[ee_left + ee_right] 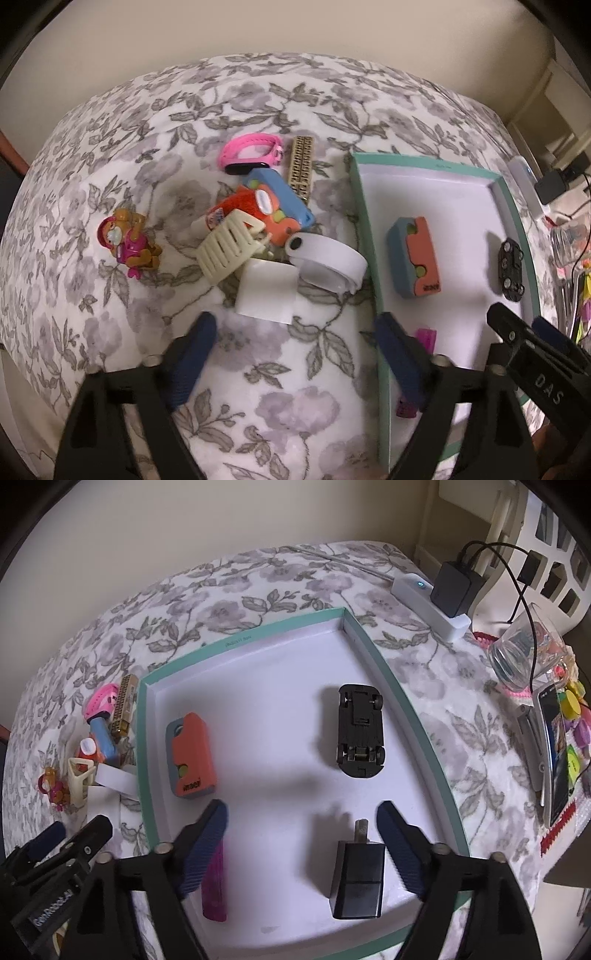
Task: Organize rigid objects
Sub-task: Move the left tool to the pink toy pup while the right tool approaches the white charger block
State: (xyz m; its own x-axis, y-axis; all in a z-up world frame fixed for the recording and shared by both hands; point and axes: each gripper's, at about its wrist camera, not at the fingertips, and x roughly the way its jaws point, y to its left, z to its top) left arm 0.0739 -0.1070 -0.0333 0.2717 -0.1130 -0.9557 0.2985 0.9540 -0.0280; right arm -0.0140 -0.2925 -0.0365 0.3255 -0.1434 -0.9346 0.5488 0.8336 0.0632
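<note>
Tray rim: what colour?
Teal-green rim, white inside; clearest in the right wrist view.

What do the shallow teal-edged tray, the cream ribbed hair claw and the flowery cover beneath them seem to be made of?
Teal-edged tray: probably cardboard, matte, with thin folded walls and a white lining. Cream hair claw: likely moulded plastic, smooth with a slight sheen and stiff teeth. Flowery cover: soft fabric, seemingly fleecy, its printed leaves fuzzy-edged.
</note>
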